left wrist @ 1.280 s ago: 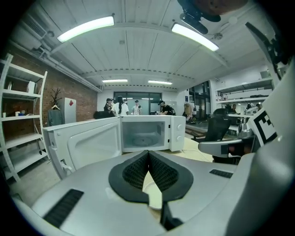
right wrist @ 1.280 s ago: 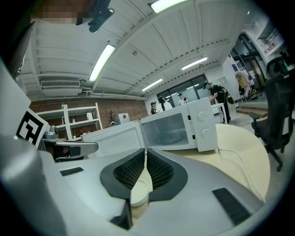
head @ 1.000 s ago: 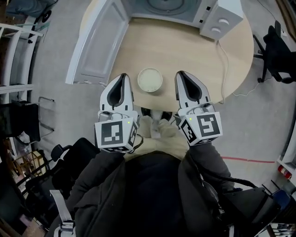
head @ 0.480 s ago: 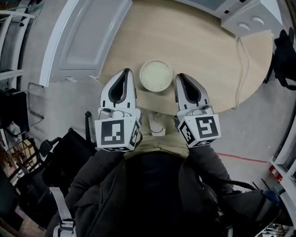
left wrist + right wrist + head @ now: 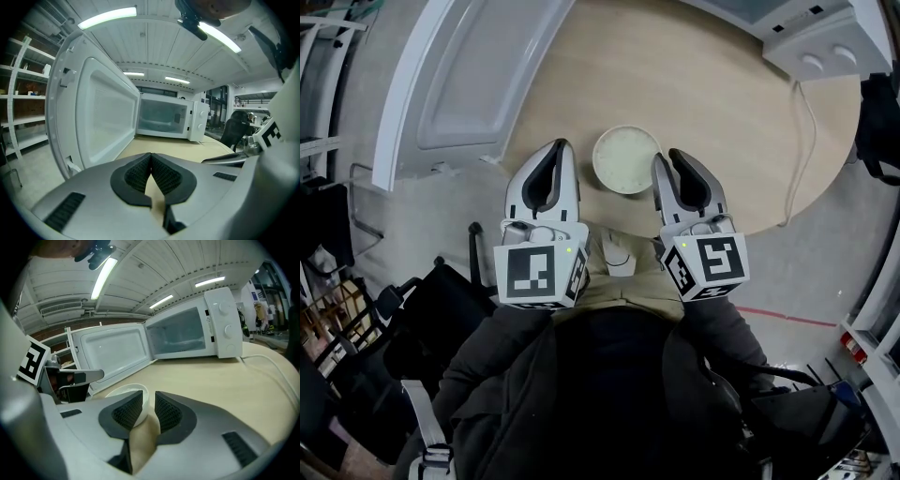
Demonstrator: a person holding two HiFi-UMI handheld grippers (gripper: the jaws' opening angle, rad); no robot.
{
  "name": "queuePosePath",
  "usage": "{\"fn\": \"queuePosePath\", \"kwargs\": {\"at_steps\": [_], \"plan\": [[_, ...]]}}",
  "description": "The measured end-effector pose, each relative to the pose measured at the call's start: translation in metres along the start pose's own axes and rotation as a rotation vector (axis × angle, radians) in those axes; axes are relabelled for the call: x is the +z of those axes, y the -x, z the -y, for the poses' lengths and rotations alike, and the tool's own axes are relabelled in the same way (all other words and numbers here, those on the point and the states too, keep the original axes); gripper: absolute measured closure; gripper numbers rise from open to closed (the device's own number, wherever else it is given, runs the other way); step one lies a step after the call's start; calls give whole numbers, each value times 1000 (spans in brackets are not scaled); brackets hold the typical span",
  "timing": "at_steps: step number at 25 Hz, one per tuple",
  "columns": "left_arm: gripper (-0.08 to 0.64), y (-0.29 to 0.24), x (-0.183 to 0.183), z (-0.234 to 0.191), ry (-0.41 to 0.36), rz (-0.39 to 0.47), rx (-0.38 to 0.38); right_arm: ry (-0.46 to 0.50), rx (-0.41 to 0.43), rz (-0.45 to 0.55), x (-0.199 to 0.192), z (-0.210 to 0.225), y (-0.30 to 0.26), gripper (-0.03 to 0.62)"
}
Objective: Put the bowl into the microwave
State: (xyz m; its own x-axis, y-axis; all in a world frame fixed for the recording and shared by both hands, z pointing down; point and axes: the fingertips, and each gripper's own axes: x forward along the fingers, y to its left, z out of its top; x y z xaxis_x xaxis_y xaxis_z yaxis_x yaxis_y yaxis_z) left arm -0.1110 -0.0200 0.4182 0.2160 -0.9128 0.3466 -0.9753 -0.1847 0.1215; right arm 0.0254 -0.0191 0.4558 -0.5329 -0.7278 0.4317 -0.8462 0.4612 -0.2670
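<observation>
1 bowl (image 5: 626, 159) sits near table's (image 5: 703, 103) front edge, open microwave (image 5: 187, 331) beyond it. right hand-held gripper (image 5: 149, 401) is nearer, just right of bowl, jaws opening w/ rim at the gap, not pinched. left hand-held gripper (image 5: 151, 161), left of bowl, is closed tight, empty.
</observation>
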Motion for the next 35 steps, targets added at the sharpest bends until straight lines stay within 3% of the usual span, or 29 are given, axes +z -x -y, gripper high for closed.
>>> {"fn": "queuePosePath", "kwargs": {"at_steps": [15,19,28,33,35], "plan": [[551,-2,3,-2,30,-49,-18,-46,1,-241,-5,-2,-9,525],[551,-5,3,-6,31,-57,-12,-7,-9,-251,-5,-3,-15,575],[551,1,-7,-8,28,-93,-7,-52,-35,-182,2,4,-15,578],[548,-1,-23,8,87,-164,-87,-60,-48,-175,3,8,-15,578],[498,-2,-27,16,123,-182,-125,-54,-51,-173,3,8,-15,578]]}}
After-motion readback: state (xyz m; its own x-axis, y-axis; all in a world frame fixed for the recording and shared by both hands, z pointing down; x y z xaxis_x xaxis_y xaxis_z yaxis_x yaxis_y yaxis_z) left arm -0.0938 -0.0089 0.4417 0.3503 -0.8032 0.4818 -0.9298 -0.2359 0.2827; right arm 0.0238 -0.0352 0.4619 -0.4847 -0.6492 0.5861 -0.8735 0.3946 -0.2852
